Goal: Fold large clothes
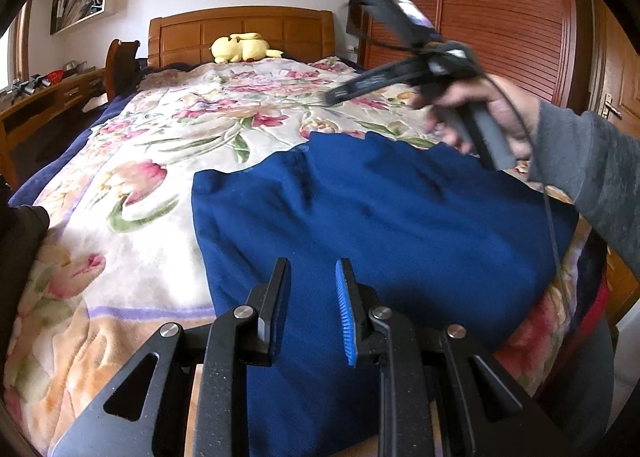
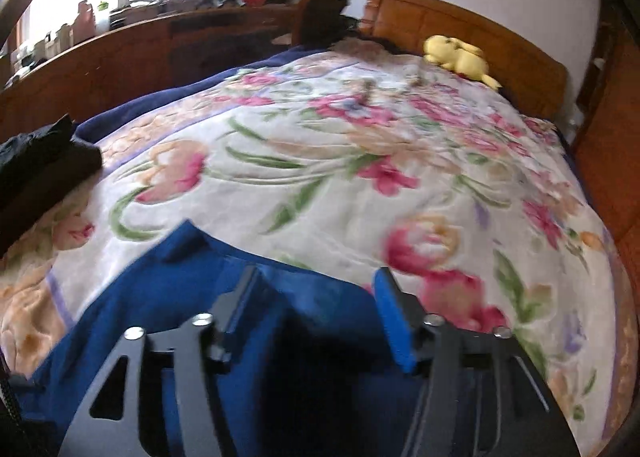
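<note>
While the blue garment (image 1: 380,209) lies lower centre on the floral bed (image 1: 160,161), the left gripper (image 1: 312,277) hovers with jaws slightly apart (empty); the right gripper (image 2: 316,285) gapes wide, holding nothing.

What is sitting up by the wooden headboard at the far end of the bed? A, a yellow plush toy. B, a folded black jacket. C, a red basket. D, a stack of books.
A: a yellow plush toy lies on the floral blanket right in front of the headboard, and the right wrist view shows it there too.
</note>
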